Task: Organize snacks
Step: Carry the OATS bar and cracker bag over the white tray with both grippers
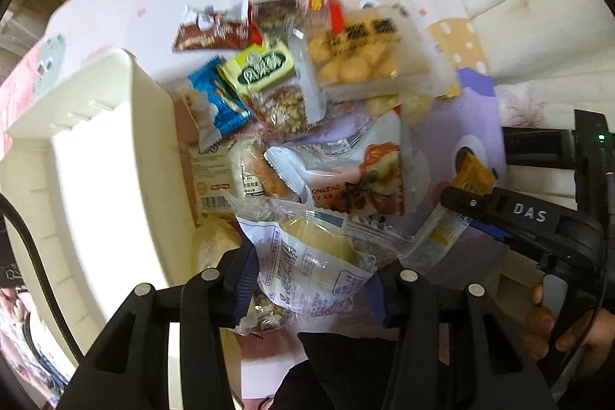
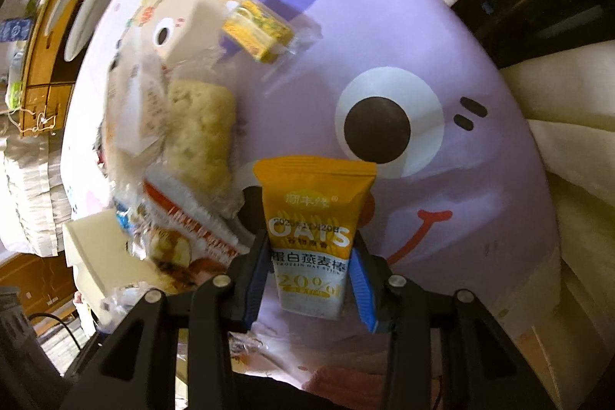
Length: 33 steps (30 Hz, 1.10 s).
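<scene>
My left gripper (image 1: 311, 279) is shut on a clear-wrapped yellow cake packet (image 1: 315, 256), held above a pile of snack packets (image 1: 292, 95). My right gripper (image 2: 307, 279) is shut on an orange and white oat bar packet (image 2: 311, 237), held upright above the purple cartoon tablecloth (image 2: 461, 72). The right gripper (image 1: 484, 214) also shows at the right of the left wrist view, with the oat bar (image 1: 457, 206) in it. A white storage box (image 1: 92, 156) stands left of the pile.
A small yellow snack packet (image 2: 257, 29) lies alone on the cloth. A clear-wrapped pale cake (image 2: 200, 133) and a red-edged packet (image 2: 184, 225) lie at the left. Cream cushions (image 2: 569, 141) border the table on the right. Wooden cabinets (image 2: 42, 72) stand far left.
</scene>
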Tool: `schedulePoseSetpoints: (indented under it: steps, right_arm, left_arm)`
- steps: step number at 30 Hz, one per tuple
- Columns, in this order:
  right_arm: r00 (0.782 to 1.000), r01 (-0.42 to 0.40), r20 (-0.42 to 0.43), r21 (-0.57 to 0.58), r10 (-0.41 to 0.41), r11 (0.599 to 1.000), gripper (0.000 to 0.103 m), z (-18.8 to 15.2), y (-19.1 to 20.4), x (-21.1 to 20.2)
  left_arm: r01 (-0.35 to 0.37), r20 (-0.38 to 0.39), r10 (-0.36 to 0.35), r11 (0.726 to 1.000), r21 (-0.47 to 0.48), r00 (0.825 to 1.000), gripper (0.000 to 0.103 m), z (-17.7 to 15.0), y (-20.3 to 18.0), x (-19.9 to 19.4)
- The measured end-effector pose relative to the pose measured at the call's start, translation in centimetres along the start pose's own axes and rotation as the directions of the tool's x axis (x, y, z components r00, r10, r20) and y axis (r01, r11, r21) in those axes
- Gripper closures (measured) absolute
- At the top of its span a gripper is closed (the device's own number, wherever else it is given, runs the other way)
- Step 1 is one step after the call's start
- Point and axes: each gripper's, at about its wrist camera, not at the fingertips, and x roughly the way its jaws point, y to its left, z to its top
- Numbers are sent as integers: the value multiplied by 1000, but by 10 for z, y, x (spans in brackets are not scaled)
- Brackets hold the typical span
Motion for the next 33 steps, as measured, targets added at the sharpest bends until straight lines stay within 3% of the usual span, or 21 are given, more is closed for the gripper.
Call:
schedulePoseSetpoints:
  steps: [5, 11, 15, 26, 33]
  right_arm:
    - [998, -2, 59, -18, 3, 1000, 63, -22, 5, -21]
    - [986, -14, 165, -43, 20, 999, 63, -59, 16, -52]
    - [974, -32, 223, -52, 43, 998, 63, -77, 21, -70]
    - [933, -83, 340, -123, 120, 989, 63, -151, 62, -100]
    - [918, -95, 359, -210, 167, 973, 63, -198, 101, -100]
  left_arm:
    - [23, 124, -27, 999, 32, 992, 56, -15, -5, -41]
    - [47, 197, -57, 997, 53, 979, 56, -38, 3, -75]
    - [80, 265, -92, 995, 58, 960, 56, -63, 18, -105]
    - [130, 408, -141, 990, 54, 902, 56, -126, 87, -163]
    - [129, 428, -119, 992, 5, 896, 55, -161, 142, -168]
